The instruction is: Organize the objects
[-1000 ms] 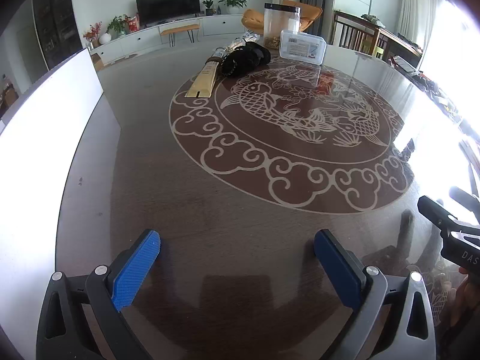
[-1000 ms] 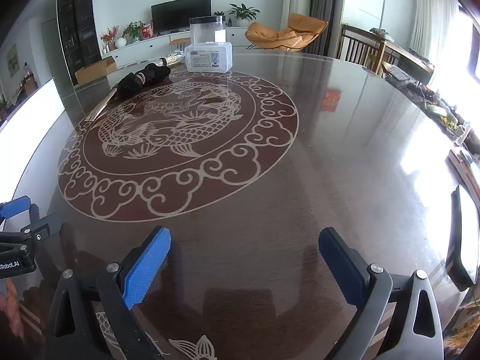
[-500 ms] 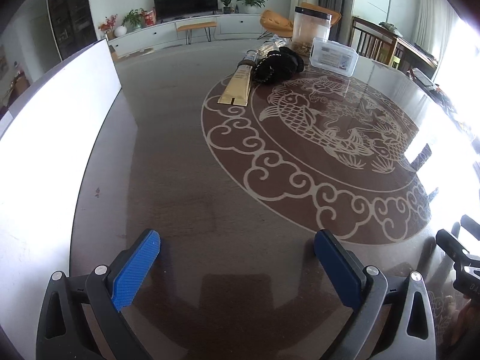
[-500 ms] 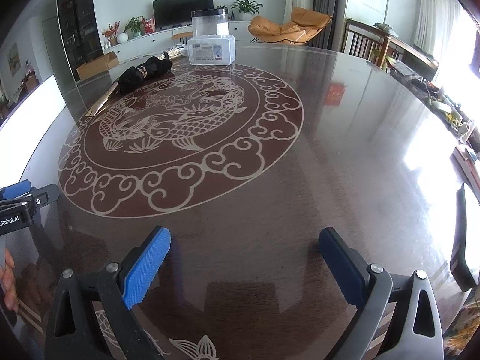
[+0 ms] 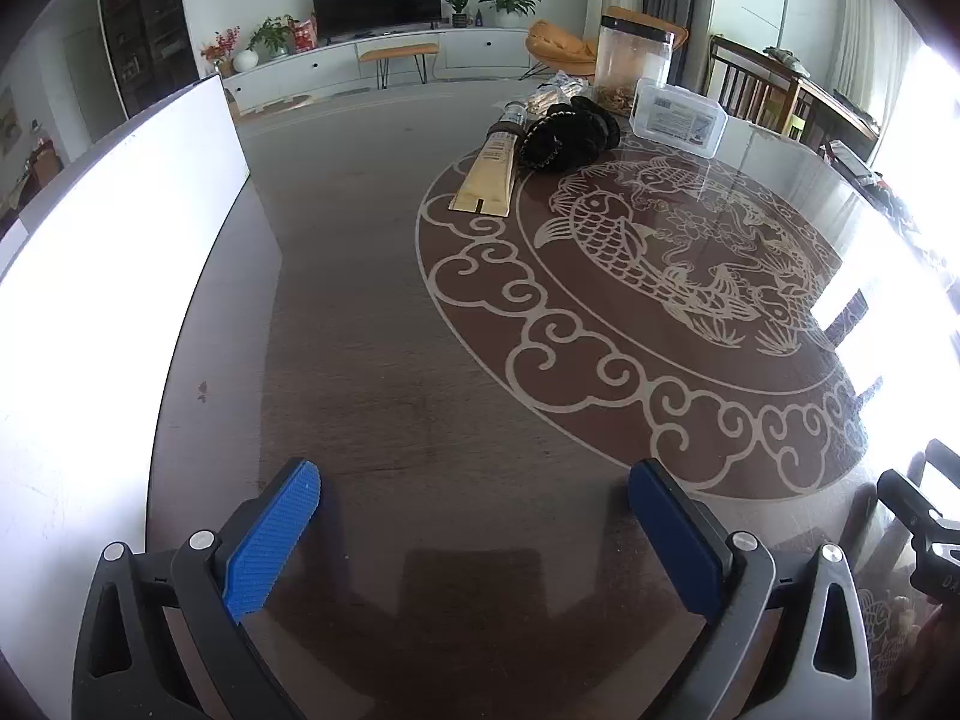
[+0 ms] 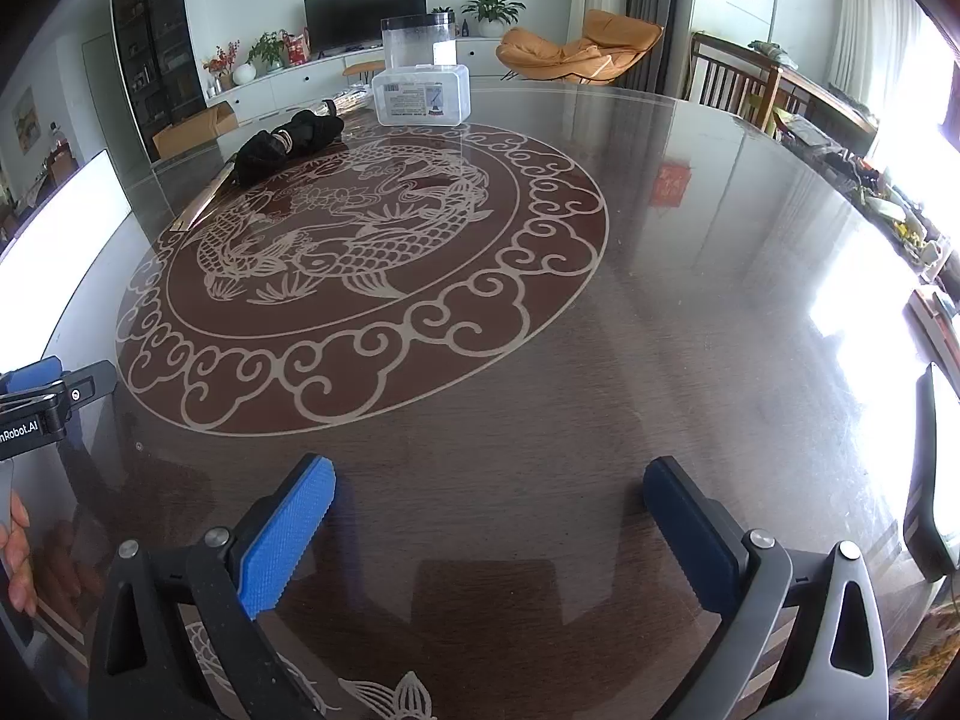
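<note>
At the far side of the round glass-topped table (image 5: 372, 312) lies a cluster: a long tan packet (image 5: 487, 180), a black bundled cloth (image 5: 567, 135), a clear lidded box (image 5: 678, 117) and a tall clear jar (image 5: 633, 63) with a black lid. The same black bundle (image 6: 288, 141), clear box (image 6: 421, 93) and jar (image 6: 418, 42) appear in the right wrist view. My left gripper (image 5: 474, 516) hovers open over the near table edge, far from them, with nothing between its blue pads. My right gripper (image 6: 489, 516) is open too and holds nothing.
A bright white panel (image 5: 102, 276) stands along the table's left side. Wooden chairs (image 6: 738, 90) and a cluttered side surface (image 6: 870, 192) line the right. A fish pattern (image 6: 360, 240) fills the table's middle. A hand (image 6: 15, 546) shows at the left edge.
The left gripper has swung its view left and moved in slightly, so the cluster sits more central. The right gripper has edged forward over the table. Both stay open.
</note>
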`<action>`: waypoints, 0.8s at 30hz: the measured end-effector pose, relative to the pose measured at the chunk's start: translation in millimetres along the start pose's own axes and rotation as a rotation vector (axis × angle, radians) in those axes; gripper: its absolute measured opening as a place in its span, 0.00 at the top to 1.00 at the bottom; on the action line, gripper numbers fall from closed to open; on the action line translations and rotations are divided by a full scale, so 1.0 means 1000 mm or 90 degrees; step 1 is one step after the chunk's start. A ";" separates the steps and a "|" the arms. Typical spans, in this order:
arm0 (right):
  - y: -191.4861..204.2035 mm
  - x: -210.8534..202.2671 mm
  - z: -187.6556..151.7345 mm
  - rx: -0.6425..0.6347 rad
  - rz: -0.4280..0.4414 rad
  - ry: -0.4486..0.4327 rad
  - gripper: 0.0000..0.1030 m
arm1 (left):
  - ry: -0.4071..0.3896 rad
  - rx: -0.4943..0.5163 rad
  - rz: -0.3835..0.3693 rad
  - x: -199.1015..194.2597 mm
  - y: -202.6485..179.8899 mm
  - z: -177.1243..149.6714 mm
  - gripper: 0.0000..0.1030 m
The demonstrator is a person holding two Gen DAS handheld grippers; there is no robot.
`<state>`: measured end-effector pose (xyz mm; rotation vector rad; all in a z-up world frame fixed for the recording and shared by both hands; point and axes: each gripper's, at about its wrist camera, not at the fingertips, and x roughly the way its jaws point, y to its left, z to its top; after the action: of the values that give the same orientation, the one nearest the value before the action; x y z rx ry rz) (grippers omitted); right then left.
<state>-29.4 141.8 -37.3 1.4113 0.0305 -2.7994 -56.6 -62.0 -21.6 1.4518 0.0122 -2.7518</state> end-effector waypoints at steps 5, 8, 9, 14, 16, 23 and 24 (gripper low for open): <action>0.000 0.000 0.000 0.000 0.000 0.000 0.00 | -0.001 -0.001 0.001 0.000 0.000 -0.001 0.00; 0.000 0.000 0.000 0.000 -0.001 0.000 0.00 | -0.001 -0.001 0.001 0.000 0.000 -0.001 0.00; 0.000 0.000 0.000 0.000 -0.001 0.000 0.00 | -0.001 -0.001 0.001 0.000 0.000 -0.001 0.00; 0.000 0.000 0.000 0.001 0.000 0.000 0.00 | -0.002 0.001 0.000 -0.001 0.000 -0.001 0.00; -0.001 0.000 0.002 0.004 -0.001 0.012 0.00 | -0.002 0.001 0.000 -0.001 0.000 -0.002 0.00; 0.027 0.031 0.088 0.031 0.141 0.028 0.01 | -0.002 0.002 -0.001 -0.001 0.000 -0.002 0.00; 0.038 0.041 0.107 0.017 0.157 0.031 0.06 | -0.002 0.002 -0.002 -0.001 0.000 -0.002 0.00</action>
<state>-139.4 101.5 -7.5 1.3826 -0.1703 -2.5745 -54.1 -61.8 -21.5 1.4486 0.0089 -2.7578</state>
